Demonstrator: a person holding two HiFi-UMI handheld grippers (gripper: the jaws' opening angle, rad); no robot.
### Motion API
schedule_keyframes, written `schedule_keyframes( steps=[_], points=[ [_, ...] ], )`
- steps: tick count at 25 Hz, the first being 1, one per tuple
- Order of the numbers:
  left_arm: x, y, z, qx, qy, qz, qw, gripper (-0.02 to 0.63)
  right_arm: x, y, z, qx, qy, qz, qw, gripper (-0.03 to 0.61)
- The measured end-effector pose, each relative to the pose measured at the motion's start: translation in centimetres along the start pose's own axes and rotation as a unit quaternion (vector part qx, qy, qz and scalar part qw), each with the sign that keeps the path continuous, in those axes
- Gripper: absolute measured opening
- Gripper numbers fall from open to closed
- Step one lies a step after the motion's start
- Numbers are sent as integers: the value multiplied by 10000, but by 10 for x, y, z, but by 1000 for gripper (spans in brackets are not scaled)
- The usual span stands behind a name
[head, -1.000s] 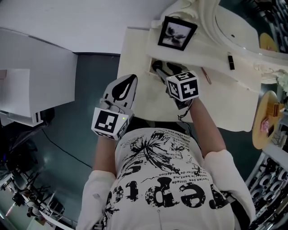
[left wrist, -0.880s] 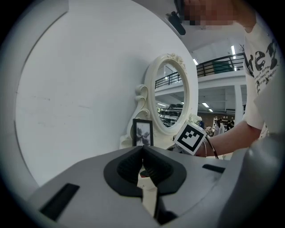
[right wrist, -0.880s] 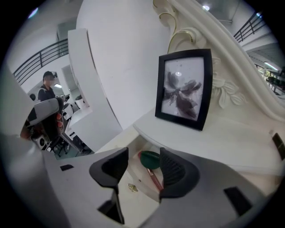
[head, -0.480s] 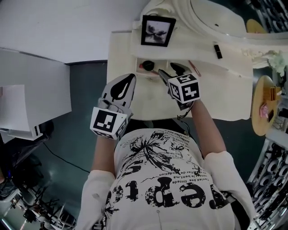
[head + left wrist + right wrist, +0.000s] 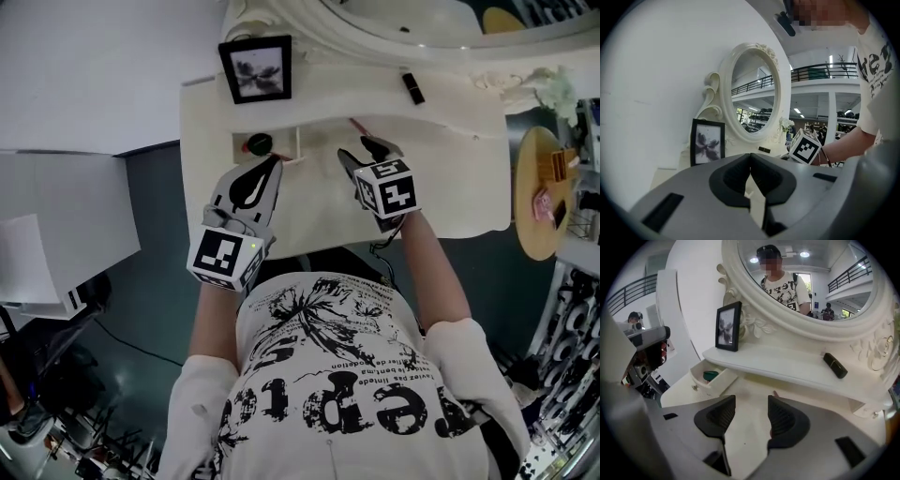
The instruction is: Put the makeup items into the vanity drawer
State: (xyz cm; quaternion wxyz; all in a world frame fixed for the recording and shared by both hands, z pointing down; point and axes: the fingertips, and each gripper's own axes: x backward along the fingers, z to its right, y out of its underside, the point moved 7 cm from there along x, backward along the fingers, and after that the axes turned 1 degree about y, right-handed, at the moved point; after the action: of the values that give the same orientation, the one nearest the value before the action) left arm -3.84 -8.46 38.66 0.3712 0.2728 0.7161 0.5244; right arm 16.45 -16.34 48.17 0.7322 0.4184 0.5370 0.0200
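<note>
Hovering over cream vanity desk (image 5: 309, 211) with right gripper (image 5: 364, 150) open, empty, jaws just narrowing, 3 o'clock of open white drawer (image 5: 281, 145); with left gripper (image 5: 272, 167) closed, 6 o'clock.

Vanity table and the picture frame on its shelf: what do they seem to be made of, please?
The vanity table looks like painted wood or moulded board: it has an even cream coat with a soft sheen, and carved scrolls beside the mirror. The picture frame seems to be black wood or plastic with a matte finish; its flat, dull edges leave this open.
</note>
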Motion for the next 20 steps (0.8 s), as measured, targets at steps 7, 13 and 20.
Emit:
schedule_keyframes(
  steps=[7, 13, 20],
  points=[
    [-50, 8, 21, 128, -169, -147, 9997, 14, -22, 21, 55, 233, -112, -381, 9989, 225],
    [-76, 17, 29, 227, -420, -284, 9985, 14, -51, 24, 80, 410, -398, -607, 9965, 203],
    [-83, 17, 28, 224, -579, -265, 9977, 14, -62, 28, 86, 558, -320, -742, 9952, 107]
  ],
)
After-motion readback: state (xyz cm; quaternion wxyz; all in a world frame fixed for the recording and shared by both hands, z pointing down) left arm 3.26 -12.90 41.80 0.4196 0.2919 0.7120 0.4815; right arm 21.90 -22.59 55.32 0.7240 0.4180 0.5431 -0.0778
